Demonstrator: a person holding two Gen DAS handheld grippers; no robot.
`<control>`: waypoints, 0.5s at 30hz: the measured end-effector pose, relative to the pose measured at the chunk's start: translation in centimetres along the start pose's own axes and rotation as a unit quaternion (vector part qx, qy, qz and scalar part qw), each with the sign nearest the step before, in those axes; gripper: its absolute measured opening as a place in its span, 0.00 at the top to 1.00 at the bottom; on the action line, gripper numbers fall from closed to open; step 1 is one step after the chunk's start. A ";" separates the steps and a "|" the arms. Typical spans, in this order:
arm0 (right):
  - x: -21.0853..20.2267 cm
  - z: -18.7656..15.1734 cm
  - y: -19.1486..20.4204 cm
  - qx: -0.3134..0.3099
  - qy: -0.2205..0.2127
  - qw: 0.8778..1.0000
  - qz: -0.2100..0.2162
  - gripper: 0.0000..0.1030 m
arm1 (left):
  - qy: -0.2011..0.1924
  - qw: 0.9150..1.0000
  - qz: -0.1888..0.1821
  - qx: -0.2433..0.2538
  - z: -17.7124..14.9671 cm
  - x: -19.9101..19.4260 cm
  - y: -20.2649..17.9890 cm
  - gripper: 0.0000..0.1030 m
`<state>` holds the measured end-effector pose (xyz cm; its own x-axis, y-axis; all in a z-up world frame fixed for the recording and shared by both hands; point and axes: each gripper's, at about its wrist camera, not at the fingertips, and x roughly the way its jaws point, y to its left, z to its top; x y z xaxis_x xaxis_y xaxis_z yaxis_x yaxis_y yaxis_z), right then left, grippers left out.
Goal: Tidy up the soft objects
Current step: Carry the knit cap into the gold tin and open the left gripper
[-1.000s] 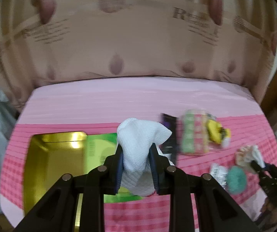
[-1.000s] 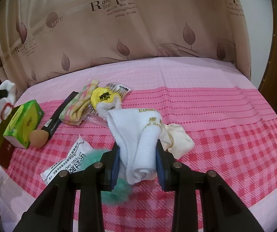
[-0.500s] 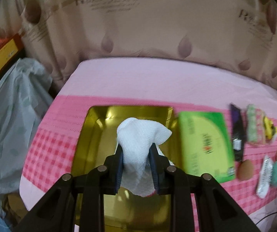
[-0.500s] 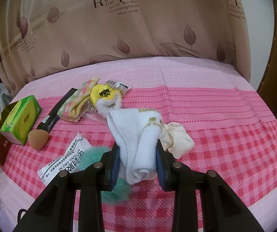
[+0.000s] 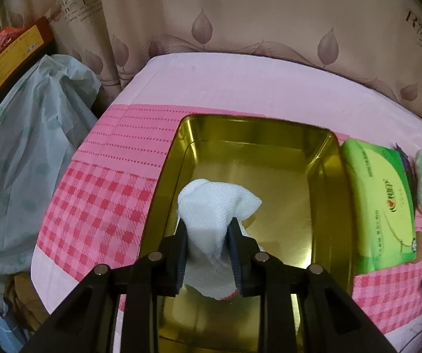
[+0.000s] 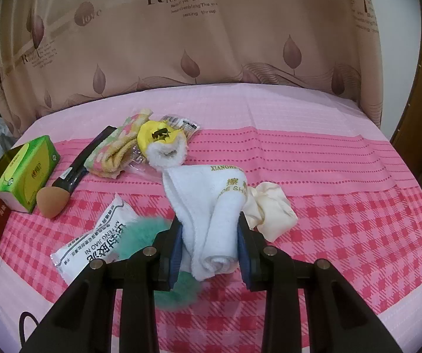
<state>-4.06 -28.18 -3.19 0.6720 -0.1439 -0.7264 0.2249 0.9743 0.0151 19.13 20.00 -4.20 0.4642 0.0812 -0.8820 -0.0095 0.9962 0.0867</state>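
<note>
**Entry: soft goods in transfer to gold tin, two grips loaded**

Counter (image 6: 313,123): round, pink cloth, checked toward the near edge, plain toward the far edge by the curtain.

Gold tin (image 5: 319,147): open, rectangular, at the counter's left edge; nothing lies on its floor as far as can be seen. Receiving container, by judgement.

Green tissue pack (image 5: 378,206): just beside the tin's right wall.

White towel (image 6: 211,206): rolled, gold lettering, near the near edge at centre. Right hand-held gripper (image 6: 209,253) clamped on the roll, which appears to rest on the cloth.

White cloth (image 5: 215,206): crumpled, textured. Left hand-held gripper (image 5: 209,253) clamped on its middle, held above the tin's near half, loose tail hanging below the pads.

Cream pouch (image 6: 272,209): touching the towel's right side.

Handling, step in hand (judged: deposit of the white cloth): lower until the tail meets the tin floor, keep clear of the near wall, release toward one corner so room remains for the towel. Cloth may cling to a pad; part fully before lifting.

View differences: the left wrist view alone shows the tin's interior and the cloth's position over it. The right wrist view alone shows the towel grip, pouch, teal fluffy item (image 6: 140,235) and sponge (image 6: 52,201); there the tin is only a sliver at the left edge.
</note>
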 end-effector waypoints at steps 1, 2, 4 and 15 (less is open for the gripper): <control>0.1 0.0 0.0 0.000 0.000 1.000 -0.001 0.72 | 0.002 1.000 0.002 0.000 -0.1 0.2 0.2 0.75; 0.1 0.0 0.0 0.000 0.001 1.000 -0.002 0.72 | 0.004 1.000 0.003 -0.002 -0.2 0.3 0.1 0.75; 0.1 -0.1 0.0 -0.001 0.001 1.000 -0.002 0.72 | 0.010 1.000 0.001 -0.005 -0.4 0.6 0.2 0.74; 0.6 -0.2 0.3 -0.013 0.003 1.000 -0.011 0.72 | 0.018 1.000 0.001 -0.020 -1.5 1.2 0.7 0.61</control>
<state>-3.72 -27.91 -3.81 0.6629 -0.1639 -0.7306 0.2211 0.9751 -0.0181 18.40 20.79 -5.88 0.4316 0.0839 -0.8982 -0.0463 0.9964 0.0708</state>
